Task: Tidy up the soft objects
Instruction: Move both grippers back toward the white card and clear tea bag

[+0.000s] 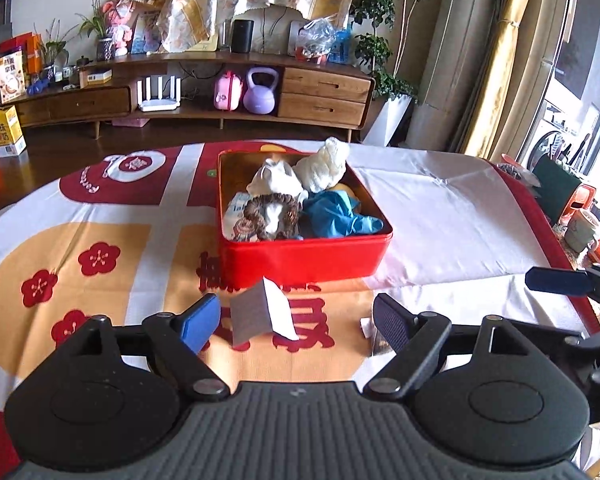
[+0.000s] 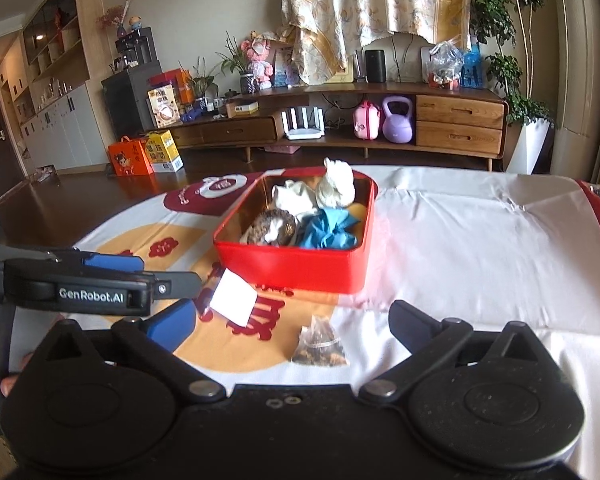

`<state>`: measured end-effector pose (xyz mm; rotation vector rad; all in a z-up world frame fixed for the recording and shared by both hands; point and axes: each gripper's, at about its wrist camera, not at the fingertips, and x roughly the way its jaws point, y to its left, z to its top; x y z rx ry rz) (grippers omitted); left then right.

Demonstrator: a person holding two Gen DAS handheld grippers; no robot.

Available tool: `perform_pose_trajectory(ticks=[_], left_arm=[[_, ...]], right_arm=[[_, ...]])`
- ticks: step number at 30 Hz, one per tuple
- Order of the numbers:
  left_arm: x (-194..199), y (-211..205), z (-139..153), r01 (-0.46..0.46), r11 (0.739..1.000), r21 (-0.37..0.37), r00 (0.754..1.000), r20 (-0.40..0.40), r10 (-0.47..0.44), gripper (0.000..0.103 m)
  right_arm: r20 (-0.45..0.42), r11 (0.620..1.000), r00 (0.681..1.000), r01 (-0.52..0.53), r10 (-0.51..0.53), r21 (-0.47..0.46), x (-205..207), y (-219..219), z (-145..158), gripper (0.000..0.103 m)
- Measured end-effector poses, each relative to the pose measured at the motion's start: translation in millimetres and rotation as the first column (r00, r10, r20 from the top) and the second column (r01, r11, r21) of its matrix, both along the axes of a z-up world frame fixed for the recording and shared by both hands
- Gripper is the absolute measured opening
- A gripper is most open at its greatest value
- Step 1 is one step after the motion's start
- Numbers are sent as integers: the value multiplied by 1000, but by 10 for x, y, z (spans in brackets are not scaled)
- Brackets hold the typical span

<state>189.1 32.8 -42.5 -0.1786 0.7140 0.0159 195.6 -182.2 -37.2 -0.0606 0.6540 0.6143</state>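
Observation:
A red tin box [image 1: 304, 258] [image 2: 288, 266] stands on the patterned tablecloth. It holds a white plush [image 1: 278, 180], a cream knitted ball [image 1: 324, 166], a brown furry toy [image 1: 274, 216] and blue cloth [image 1: 336, 212]. A grey sponge block with a white face [image 1: 260, 314] [image 2: 234, 298] lies just in front of the box. A small clear pyramid bag of brown bits [image 2: 320, 342] lies nearer. My left gripper [image 1: 296, 320] is open, with the sponge between its fingers. My right gripper [image 2: 296, 324] is open above the pyramid bag.
The table [image 2: 480, 240] is covered by a white, red and orange cloth. A wooden TV cabinet [image 1: 204, 92] with a purple kettlebell [image 1: 262, 92] stands beyond. Pots and a curtain [image 1: 496, 56] are at the right. Boxes [image 2: 144, 154] sit on the floor.

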Motion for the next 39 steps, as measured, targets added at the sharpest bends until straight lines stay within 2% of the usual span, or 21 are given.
perform_pose_trajectory(ticks=[7,17,27,39], left_arm=[[6,-1,-170,-9,1000,0,999,-36,9,84],[194,28,-498,-14,1000,8,995,-95,14,84],[414,60,-722,-28,1000,10,993,-110,29,84],[586,121,-843,-67,998,12,992,-102,67,83]], right_arm=[[-21,999,1000,-4,3,-43,-21,52,-233,103],[-73,996,997,1,-7,-85,160,206,-602,102],[-103,993,994,14,-26,-117,390,312,-841,87],[-93,990,995,23,-37,-140,483,438,-954,75]])
